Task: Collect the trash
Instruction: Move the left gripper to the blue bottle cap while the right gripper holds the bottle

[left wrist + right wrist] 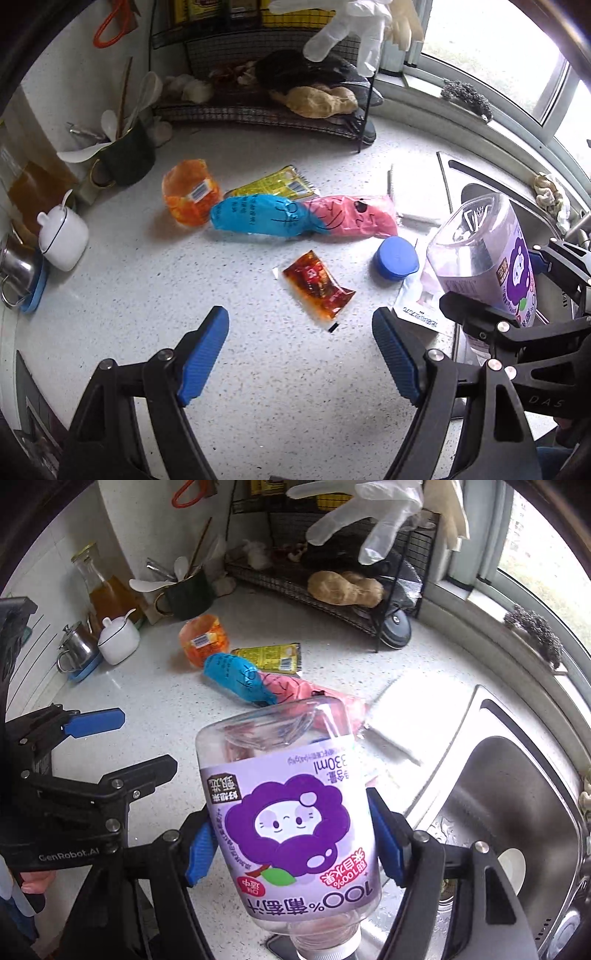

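The right gripper (291, 843) has its fingers clamped on an empty grape juice bottle (291, 812), held upside down above the tabletop (147, 280) beside the sink (517, 794). The left gripper (301, 354) hangs over the tabletop with fingers spread wide and nothing between them. Ahead of it lie a red sauce packet (317, 290), a blue lid (395, 258), a blue-and-pink wrapper (306, 216), a yellow packet (275, 183) and an orange cup (190, 192).

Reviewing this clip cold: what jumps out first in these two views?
The purple-labelled juice bottle fills the right wrist view, upside down, clamped in the right gripper beside the sink. Behind it, bright litter on the speckled counter: a blue-and-pink wrapper, a red sauce packet, a blue cap. The left gripper is open and empty.
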Demonstrator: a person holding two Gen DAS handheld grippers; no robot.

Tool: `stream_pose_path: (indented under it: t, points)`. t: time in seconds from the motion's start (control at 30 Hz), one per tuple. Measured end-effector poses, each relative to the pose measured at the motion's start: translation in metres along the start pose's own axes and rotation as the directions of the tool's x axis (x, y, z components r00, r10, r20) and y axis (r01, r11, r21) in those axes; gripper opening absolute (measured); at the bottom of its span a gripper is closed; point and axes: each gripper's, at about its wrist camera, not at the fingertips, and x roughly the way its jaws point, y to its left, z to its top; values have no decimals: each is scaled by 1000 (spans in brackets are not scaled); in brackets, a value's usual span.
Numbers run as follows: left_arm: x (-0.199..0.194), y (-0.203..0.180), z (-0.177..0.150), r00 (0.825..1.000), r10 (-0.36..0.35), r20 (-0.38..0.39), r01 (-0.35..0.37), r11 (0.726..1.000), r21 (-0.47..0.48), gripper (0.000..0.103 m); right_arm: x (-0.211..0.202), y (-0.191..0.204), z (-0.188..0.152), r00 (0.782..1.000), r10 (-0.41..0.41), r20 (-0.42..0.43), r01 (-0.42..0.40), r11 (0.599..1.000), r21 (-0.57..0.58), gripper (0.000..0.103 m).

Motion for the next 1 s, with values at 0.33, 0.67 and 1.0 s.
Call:
stream_pose_path:
  t: [0.33,0.67,1.0]
  points:
    - [34,-73,27,998,-43,-46,47,994,95,78,-2,-67,-19,995,-101,13,99,987,127,70]
    - [89,-94,37,989,-47,-142,62,993,102,78,19,-109,-25,996,-87,-21,89,983,163,70]
    - [119,-83,43,982,-26,-189,43,996,84,66,38,-114,-21,998,-43,-52,50,986,159,70]
